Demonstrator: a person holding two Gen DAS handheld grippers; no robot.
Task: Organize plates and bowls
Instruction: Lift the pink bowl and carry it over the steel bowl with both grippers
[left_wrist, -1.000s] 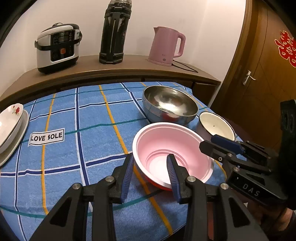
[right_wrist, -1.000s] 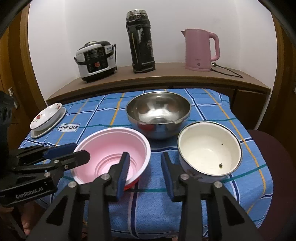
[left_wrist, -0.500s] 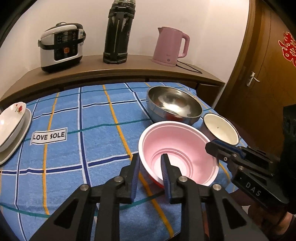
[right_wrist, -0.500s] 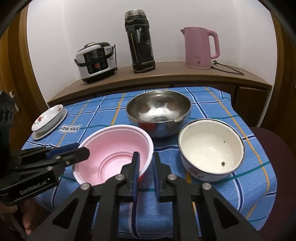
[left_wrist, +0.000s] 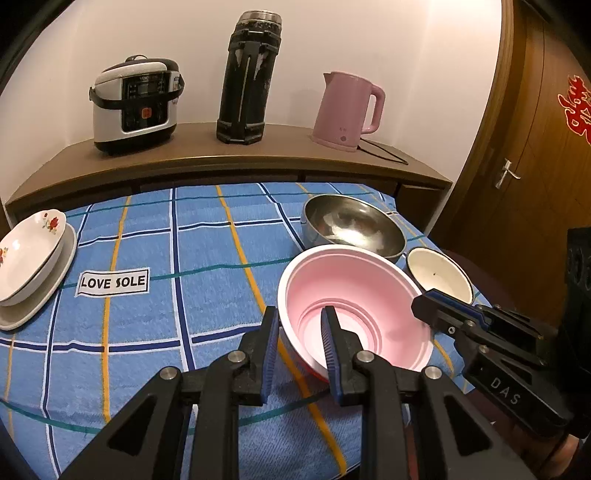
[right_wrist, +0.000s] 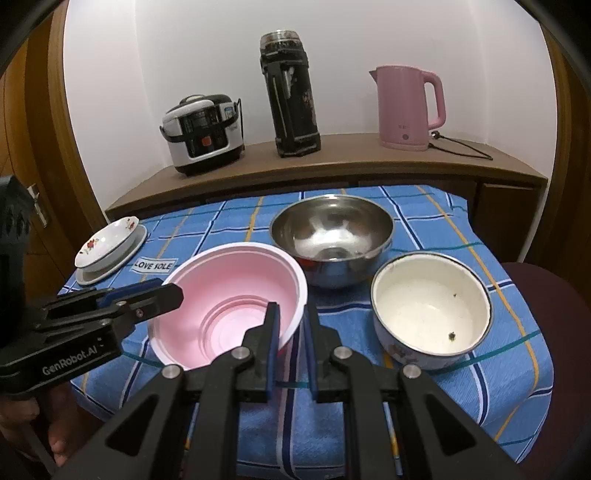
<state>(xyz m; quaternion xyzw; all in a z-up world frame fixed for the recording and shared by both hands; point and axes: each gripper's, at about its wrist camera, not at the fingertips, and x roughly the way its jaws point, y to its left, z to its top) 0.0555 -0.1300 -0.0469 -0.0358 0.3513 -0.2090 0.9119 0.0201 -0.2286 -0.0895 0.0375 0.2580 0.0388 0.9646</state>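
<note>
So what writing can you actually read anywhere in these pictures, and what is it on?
"LOVE SOLE": white label on the blue checked tablecloth.
"DAS": body of the right gripper, seen from the left camera.
"GenRobot.AI": body of the left gripper, seen from the right camera.
Red paper sign on the wooden door: a decorative character, not legible to me.
Rice cooker panel and brand line: too small to read.
Pink kettle mark: too small.

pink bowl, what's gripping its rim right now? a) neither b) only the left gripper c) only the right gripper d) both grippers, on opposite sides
d: the left gripper pinches the pink bowl at one side of the rim, and the right gripper pinches the opposite side.
</note>
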